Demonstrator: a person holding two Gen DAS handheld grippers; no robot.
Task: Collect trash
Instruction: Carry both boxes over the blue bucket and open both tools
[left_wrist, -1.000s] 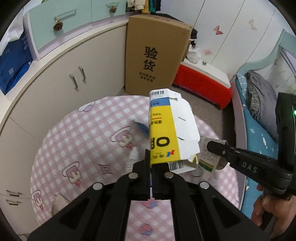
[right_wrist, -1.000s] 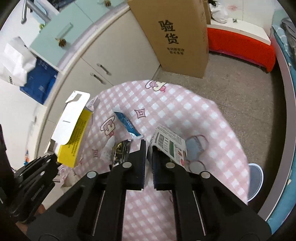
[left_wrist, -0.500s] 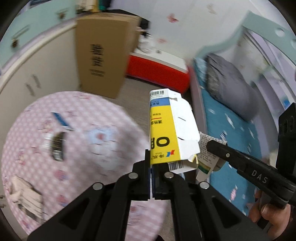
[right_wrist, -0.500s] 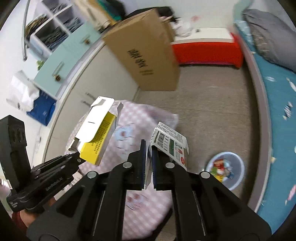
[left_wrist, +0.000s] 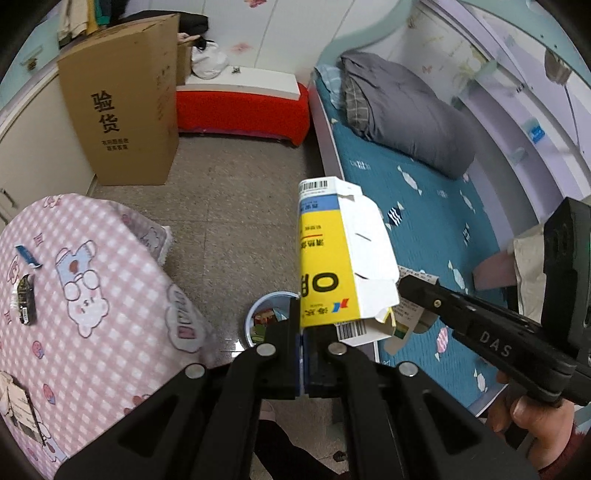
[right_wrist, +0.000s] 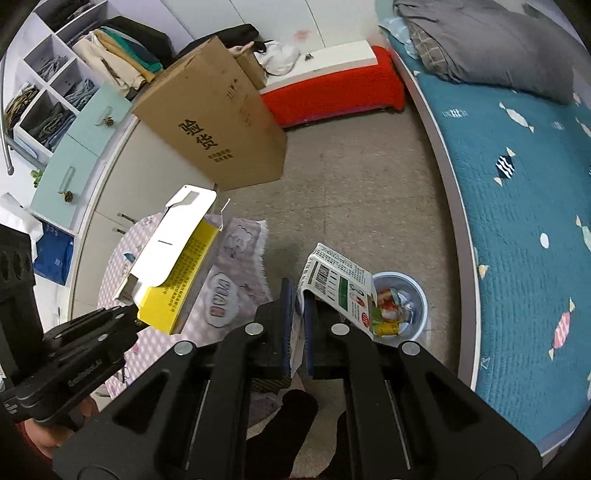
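Floor and bed edge now fill both views; a second ago the pink-checked table (left_wrist: 92, 295) sat dead centre under you, and it has slid off to the lower left of the frame. You have swung both hands off the table toward the small blue bin (right_wrist: 400, 306) on the floor beside the bed (right_wrist: 517, 192).

Left gripper (left_wrist: 303, 354): jaws clenched on the bottom edge of the yellow-and-white carton (left_wrist: 332, 266), which stands upright above them, flaps open. Same grip as before, no slip visible.

Right gripper (right_wrist: 299, 332): jaws clenched on the white printed box (right_wrist: 338, 284), held just left of the bin's rim in the right wrist view. Bin already holds some wrappers.

In the left wrist view the bin peeks out lower centre, mostly hidden behind the jaws and carton.

Read: carry leg is nearly done, and both pieces look close to the drop zone. Neither is clearly over the opening yet. A blue sachet (left_wrist: 27, 256) and dark wrapper (left_wrist: 24, 301) remain on the table, so expect another trip.
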